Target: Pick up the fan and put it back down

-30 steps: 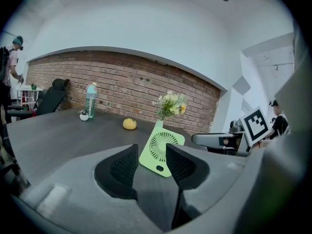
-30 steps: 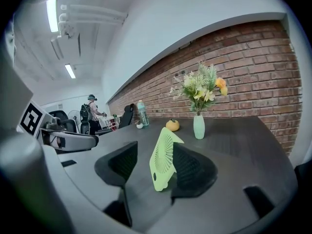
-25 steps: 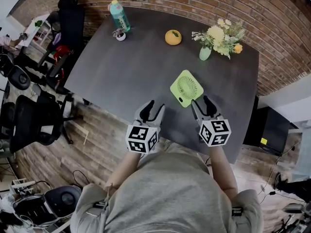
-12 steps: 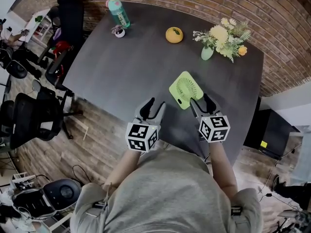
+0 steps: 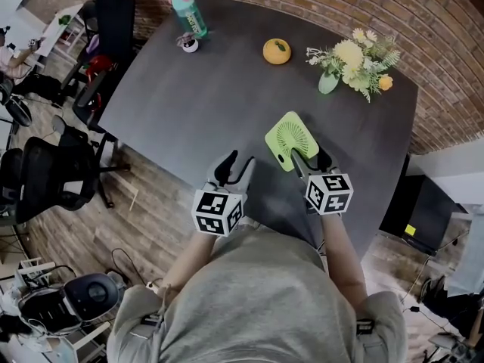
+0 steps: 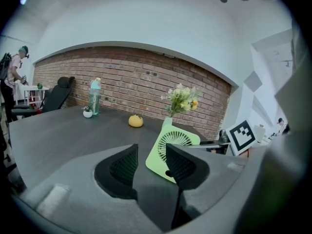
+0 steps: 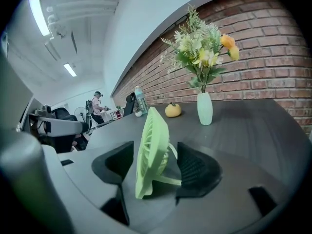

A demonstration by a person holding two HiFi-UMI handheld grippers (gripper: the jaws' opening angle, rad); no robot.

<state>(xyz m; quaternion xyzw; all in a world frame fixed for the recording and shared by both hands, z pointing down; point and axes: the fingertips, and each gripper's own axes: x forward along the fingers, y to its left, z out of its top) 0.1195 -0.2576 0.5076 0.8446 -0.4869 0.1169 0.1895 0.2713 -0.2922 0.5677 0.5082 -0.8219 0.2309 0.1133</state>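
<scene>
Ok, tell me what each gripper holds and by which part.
Nothing is held. The fan stands between the jaws of the right gripper, which have just been opening and don't press it. The left gripper is open, empty.

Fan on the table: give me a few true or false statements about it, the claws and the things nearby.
1. The fan rests on the table. True.
2. The right claw is clamped on the fan. False: its jaws have just been opening and stand apart, with the fan between them and not pressed.
3. The left claw holds the bottle. False: its jaws are apart with nothing between them, and the bottle stands at the table's far corner.
4. The vase of flowers stands beyond the fan, apart from it. True.
</scene>
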